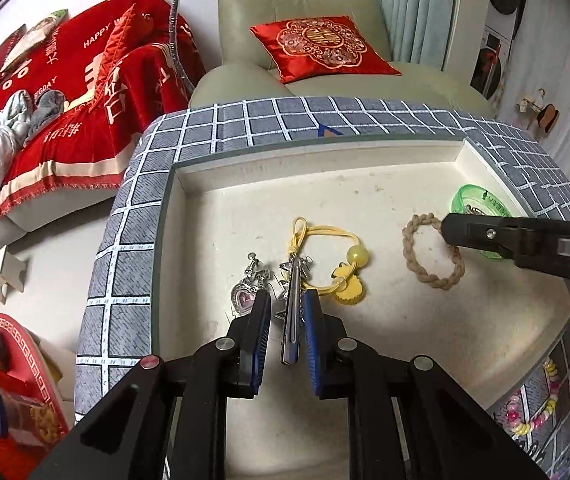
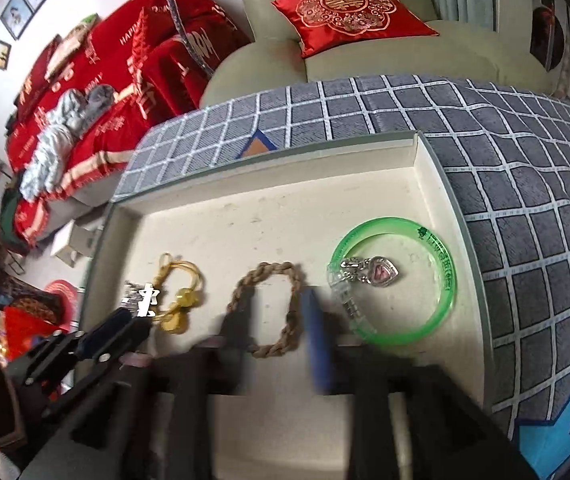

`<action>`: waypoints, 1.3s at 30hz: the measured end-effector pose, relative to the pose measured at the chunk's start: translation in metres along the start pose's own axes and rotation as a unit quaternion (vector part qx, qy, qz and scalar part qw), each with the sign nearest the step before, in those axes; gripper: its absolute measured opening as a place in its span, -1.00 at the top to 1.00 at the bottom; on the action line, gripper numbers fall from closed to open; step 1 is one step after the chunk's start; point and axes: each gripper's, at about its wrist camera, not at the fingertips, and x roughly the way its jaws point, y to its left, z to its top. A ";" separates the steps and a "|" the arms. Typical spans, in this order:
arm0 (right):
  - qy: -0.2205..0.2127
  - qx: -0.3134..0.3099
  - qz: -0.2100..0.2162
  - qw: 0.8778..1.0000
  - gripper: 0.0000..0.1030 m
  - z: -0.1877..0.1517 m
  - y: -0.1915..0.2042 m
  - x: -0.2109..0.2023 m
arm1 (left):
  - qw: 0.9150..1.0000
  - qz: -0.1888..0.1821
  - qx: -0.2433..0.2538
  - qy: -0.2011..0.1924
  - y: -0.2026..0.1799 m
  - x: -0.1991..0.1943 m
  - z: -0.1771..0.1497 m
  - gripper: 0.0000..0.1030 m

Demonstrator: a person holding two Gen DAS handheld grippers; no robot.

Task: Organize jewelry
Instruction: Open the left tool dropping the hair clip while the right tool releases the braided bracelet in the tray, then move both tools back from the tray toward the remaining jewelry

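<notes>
Left gripper (image 1: 287,320): jaws narrowly parted, silver hair clip (image 1: 292,312) running lengthwise between the pads. The right-side pad looks to touch it, a sliver of gap shows on the other side, so I can't tell if it's truly clamped or just straddled. Clip's charm end sits just past the fingertips, tangled over the yellow cord bracelet (image 1: 335,256)

Right gripper (image 2: 277,340): jaws apart, nothing held. The braided rope bracelet (image 2: 271,308) lies flat on the tray (image 1: 245,172), its near arc between the two fingers. No earlier frame, and the right wrist view is motion-blurred, so pad contact there is unclear

Risks from here –
- lifting the clip could drag the yellow cord along if the charm is hooked in it; the whole bracelet then shifts or dangles
- heart earring (image 1: 245,296) sits just outside the left jaw's left finger, nearly touching; any sideways slide knocks it
- a one-pad hold on a thin metal clip could pivot or slip out on lift
- right jaws closing on the rope's near arc would pinch one strand only; floppy loop, likely to swing
- green bangle (image 2: 405,276) is just outside the right jaw's blue finger, second heart earring (image 2: 381,270) inside the ring – a nudge on the bangle displaces both

Everything is in the tray, laid out in a row; a beaded bracelet (image 1: 541,412) is outside it on the checked cloth (image 1: 125,264)
</notes>
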 end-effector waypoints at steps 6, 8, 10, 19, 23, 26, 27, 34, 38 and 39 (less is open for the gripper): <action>-0.028 0.010 0.007 1.000 -0.34 -0.008 -0.002 -0.034 | 1.000 0.002 0.003 -0.007 -0.002 -0.008 0.001 0.35; -0.038 0.012 0.010 0.999 -0.51 -0.014 -0.005 -0.048 | 1.000 -0.001 0.002 -0.016 -0.003 -0.014 0.002 0.34; -0.046 0.016 0.013 0.999 -0.54 -0.020 -0.006 -0.058 | 1.000 0.002 0.004 -0.022 -0.003 -0.018 0.003 0.34; -0.054 0.036 0.025 0.998 -0.59 -0.053 -0.018 -0.092 | 0.999 -0.005 -0.001 -0.032 -0.001 -0.033 0.000 0.17; -0.054 0.044 0.024 0.997 -0.75 -0.066 -0.026 -0.101 | 0.999 0.001 -0.009 -0.053 0.001 -0.046 -0.003 -1.00; -0.063 0.045 0.025 0.997 -0.81 -0.075 -0.030 -0.108 | 0.999 -0.001 -0.007 -0.054 0.001 -0.051 -0.004 -1.00; -0.066 0.045 0.025 0.996 -0.81 -0.076 -0.029 -0.110 | 0.998 0.002 -0.006 -0.057 0.001 -0.053 -0.005 -1.00; -0.112 0.056 0.028 0.992 -0.83 -0.093 -0.037 -0.133 | 0.998 0.000 -0.006 -0.068 0.000 -0.078 -0.016 -1.00; -0.067 0.048 0.014 0.997 -0.83 -0.100 -0.037 -0.133 | 0.998 -0.015 -0.004 -0.057 -0.004 -0.090 -0.031 -1.00; -0.053 0.042 0.013 0.998 -0.83 -0.104 -0.036 -0.131 | 0.998 -0.024 -0.002 -0.049 -0.006 -0.092 -0.037 -1.00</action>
